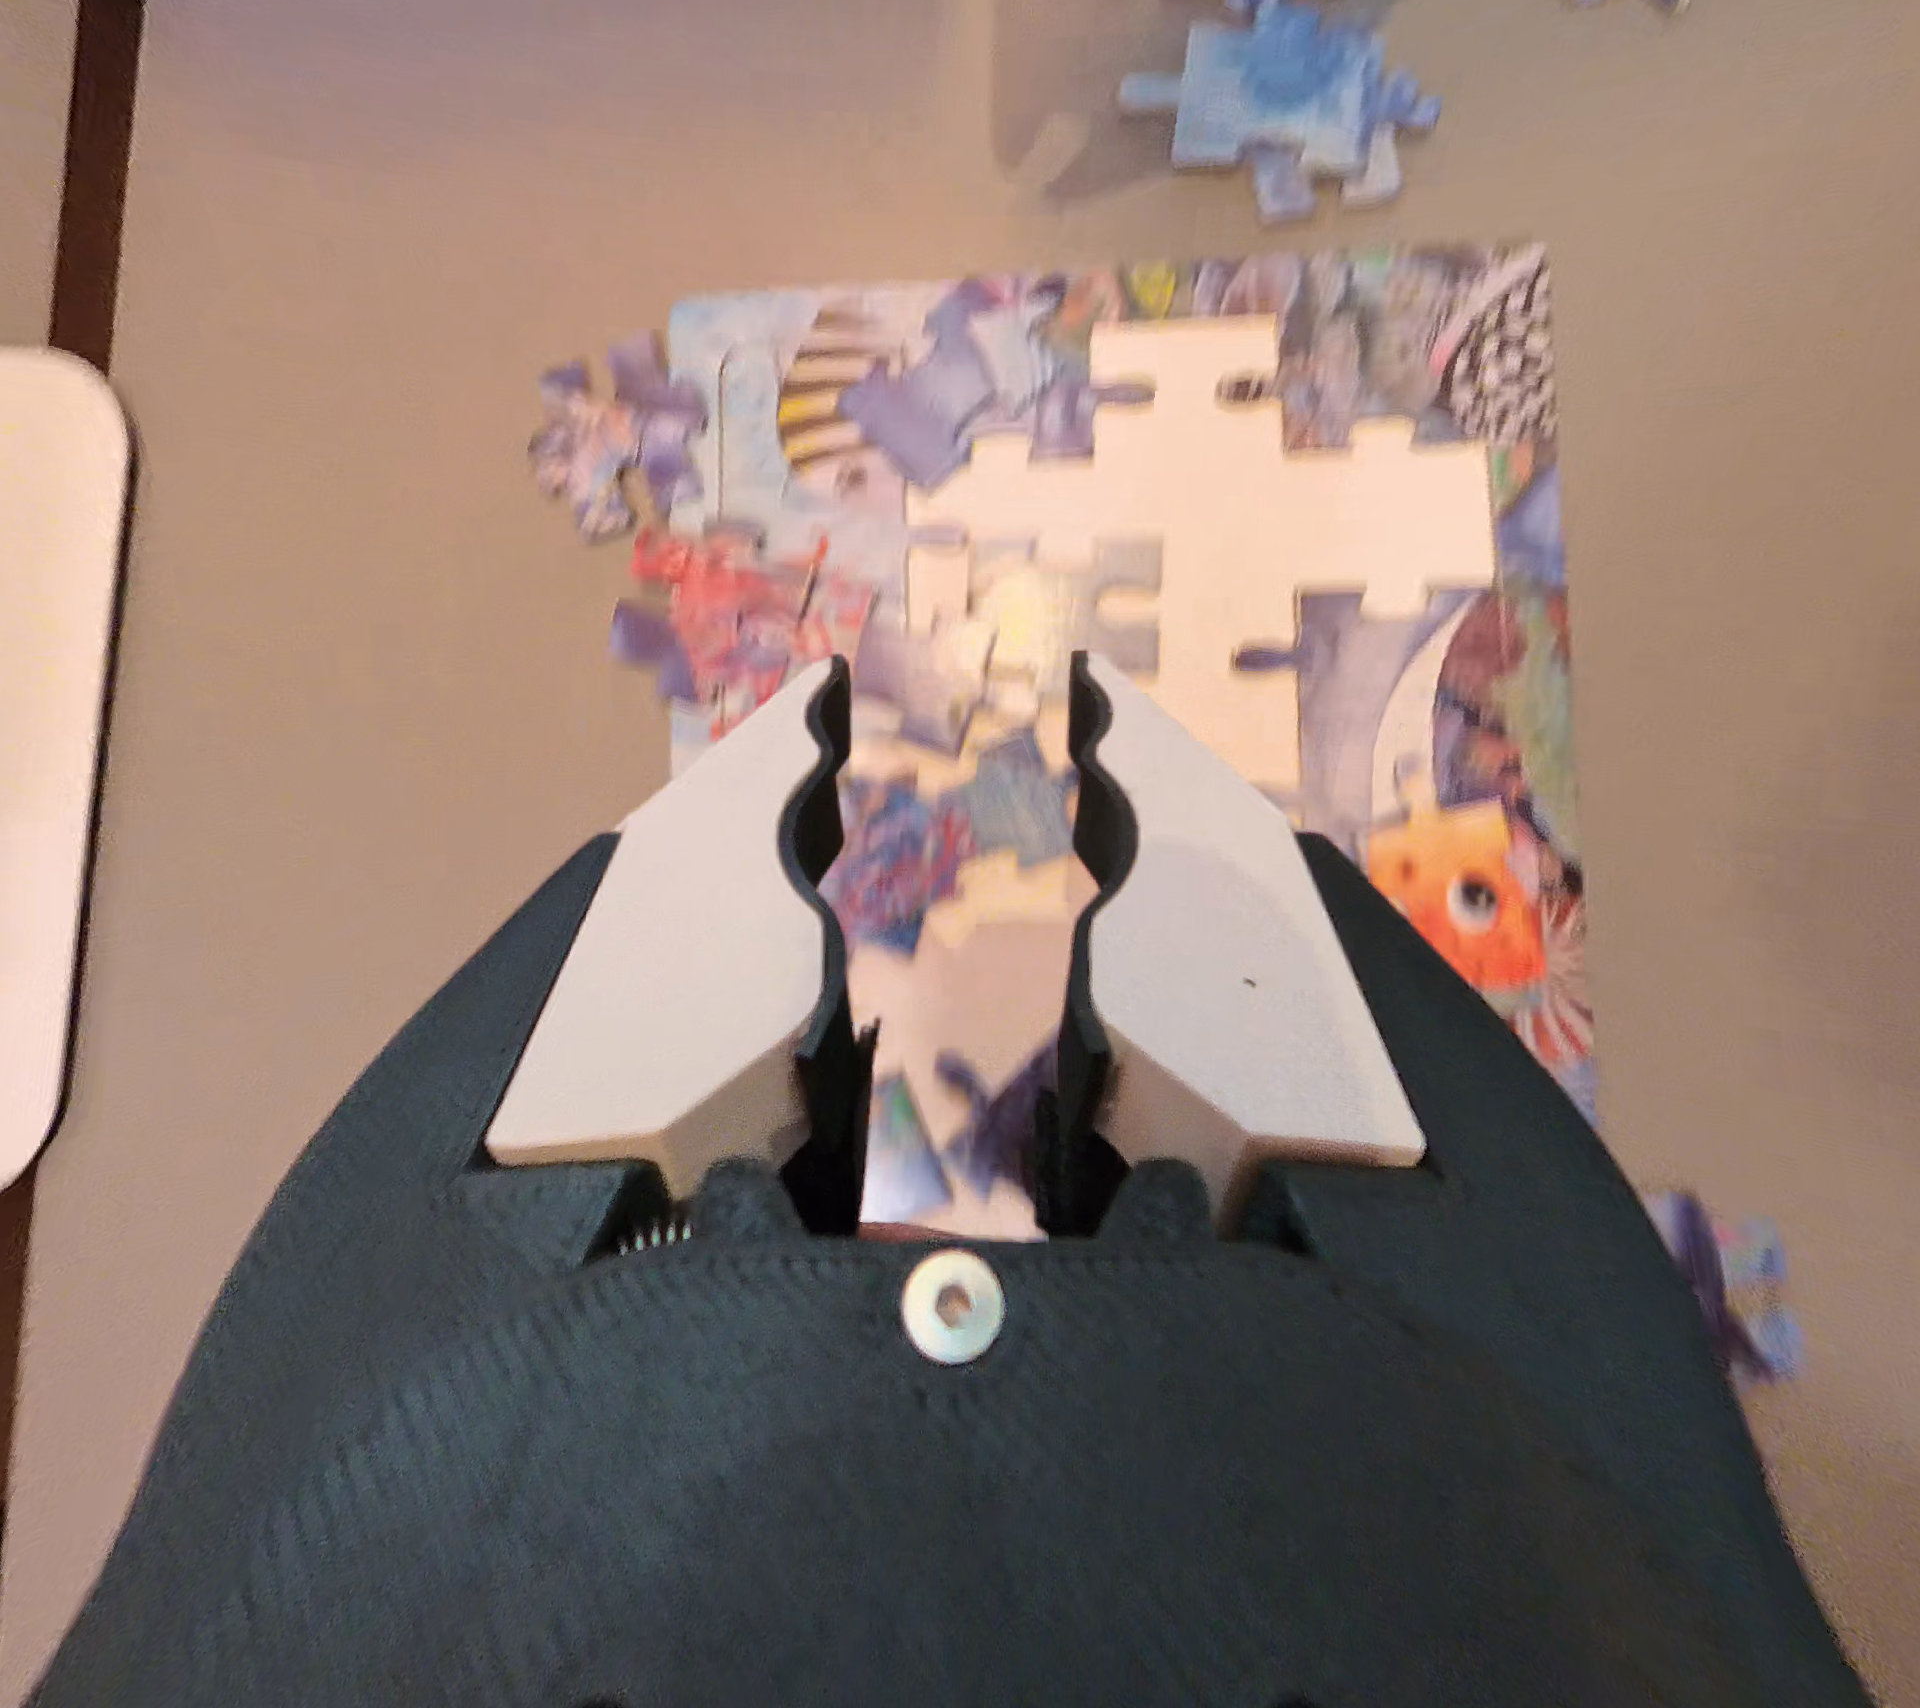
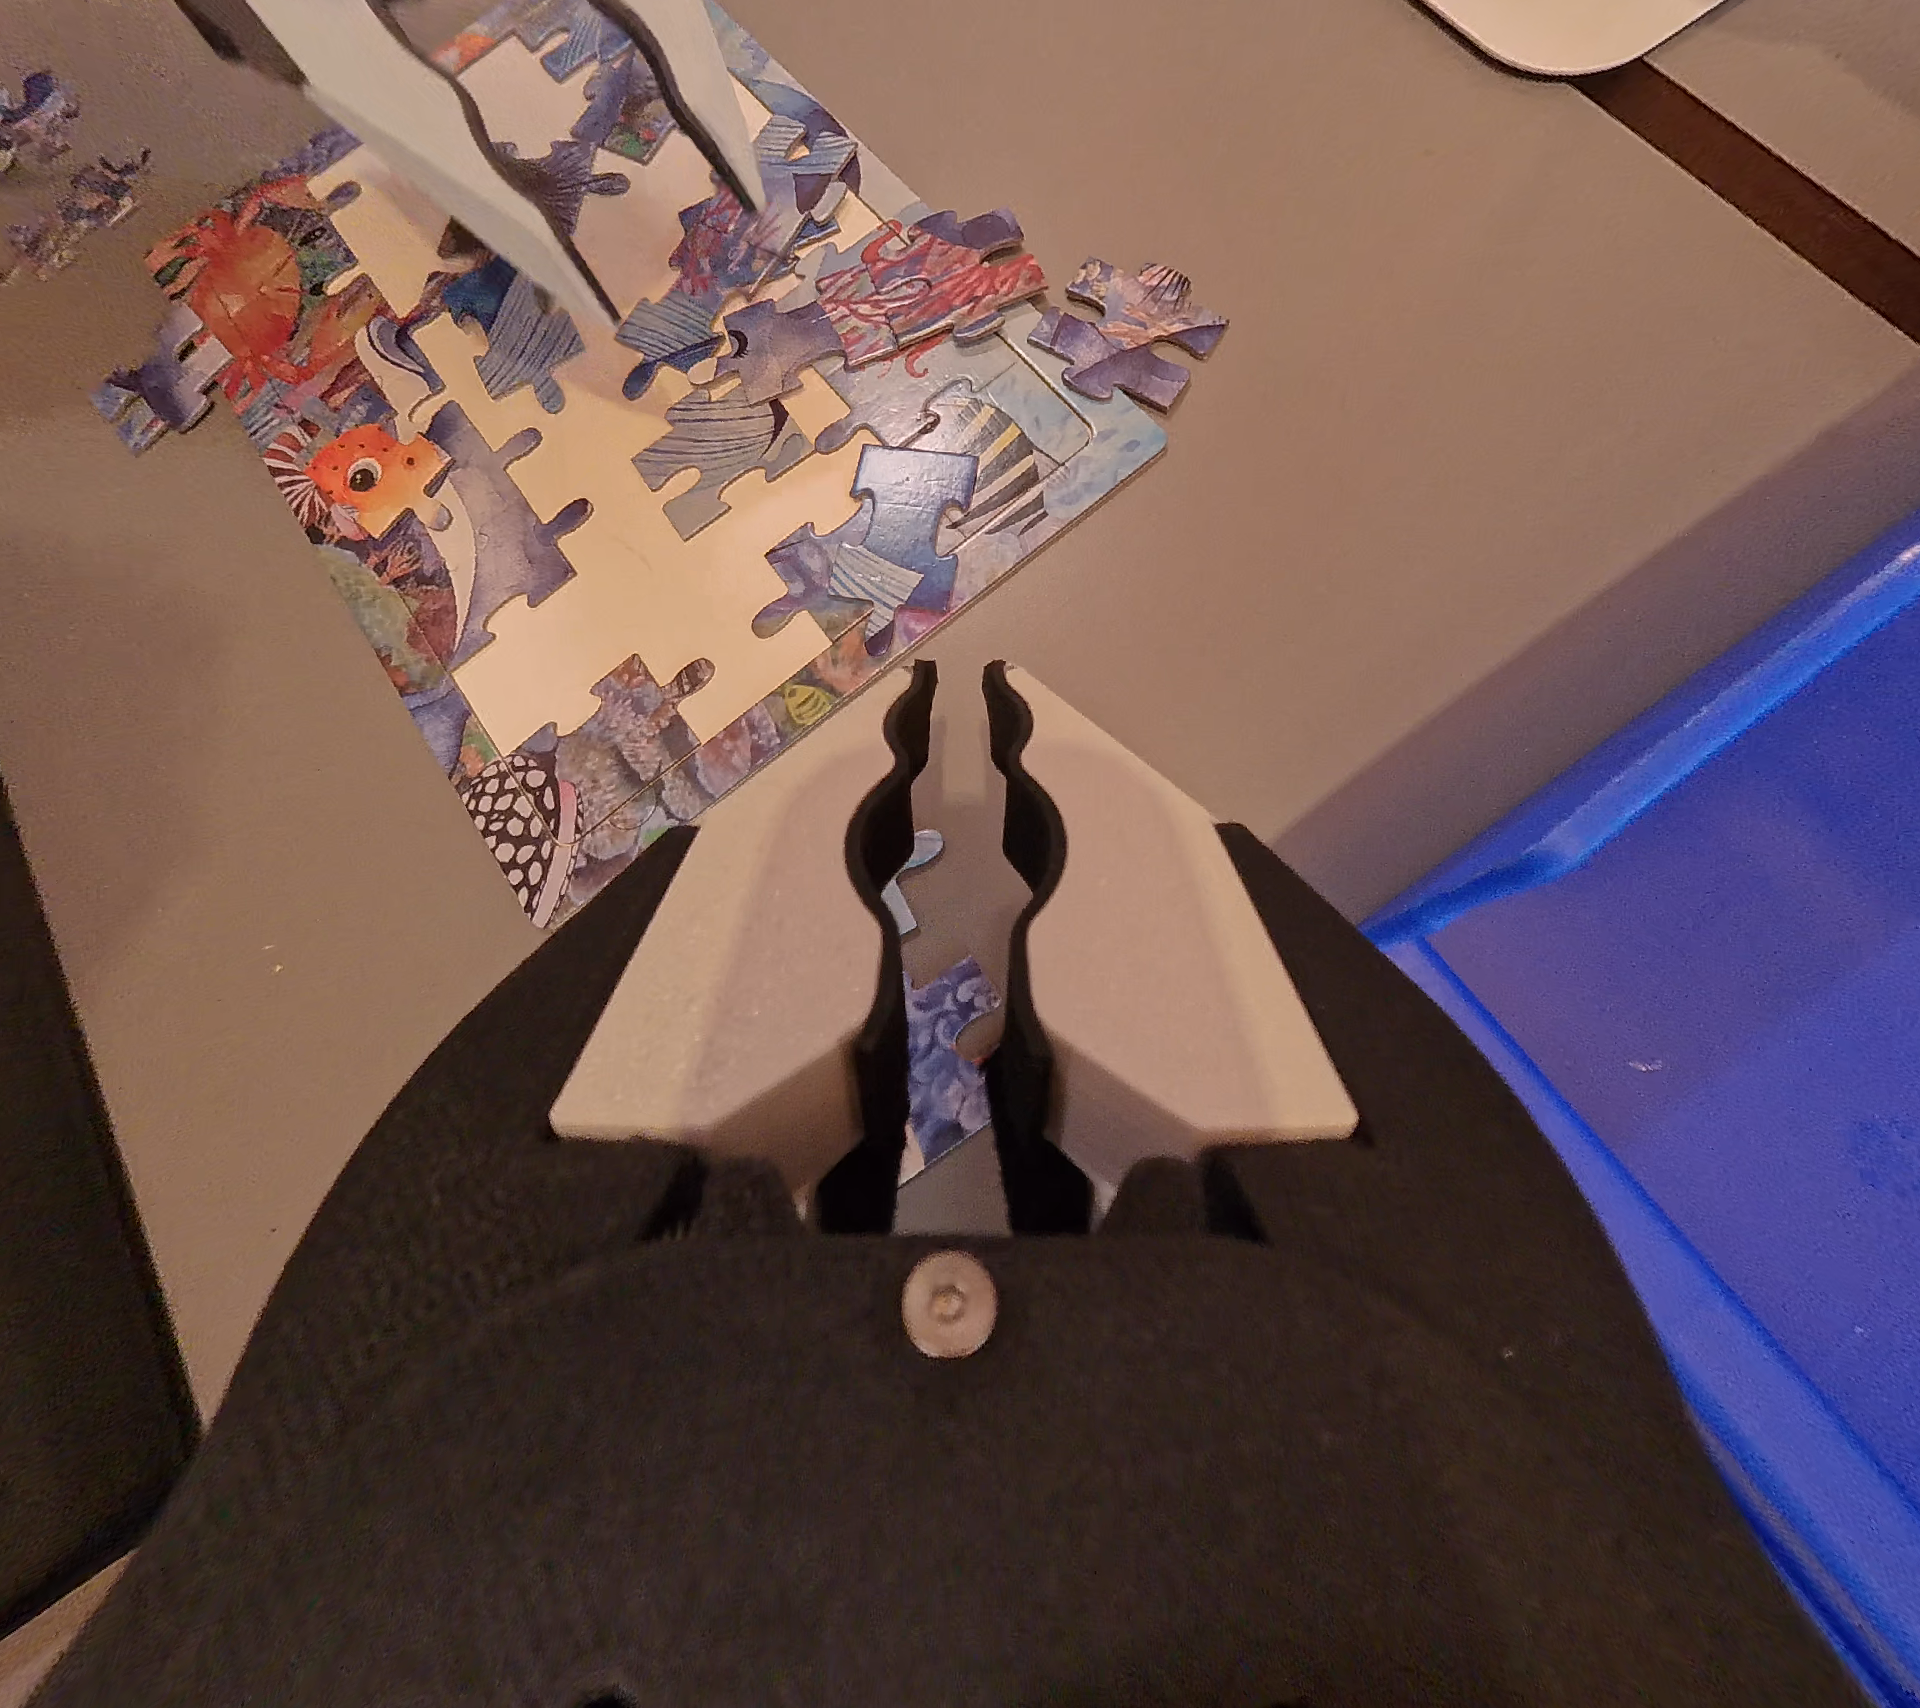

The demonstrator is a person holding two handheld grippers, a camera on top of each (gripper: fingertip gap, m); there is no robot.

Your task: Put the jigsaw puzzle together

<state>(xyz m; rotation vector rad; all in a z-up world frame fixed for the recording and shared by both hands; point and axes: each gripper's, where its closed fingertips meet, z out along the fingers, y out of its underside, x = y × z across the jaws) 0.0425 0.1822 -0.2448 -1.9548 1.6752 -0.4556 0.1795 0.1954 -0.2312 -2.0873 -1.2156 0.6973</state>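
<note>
Left tool [image 2: 686, 261] hovering agape over half-filled jigsaw puzzle [image 2: 634, 557], holding nothing, right tool [image 2: 958, 669] narrowly parted beside its near edge, loose piece [image 2: 951, 1061] lying beneath on desk [image 2: 1299, 328].

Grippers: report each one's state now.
Left gripper: open, holding nothing, over the puzzle board.
Right gripper: open, holding nothing.

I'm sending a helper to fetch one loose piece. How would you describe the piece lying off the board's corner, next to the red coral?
Find the puzzle board on the grey table. Beyond its corner near the red coral pieces lies one loose piece, flat on the table just off the board. It is purple-blue, with a small shell on it.
</note>
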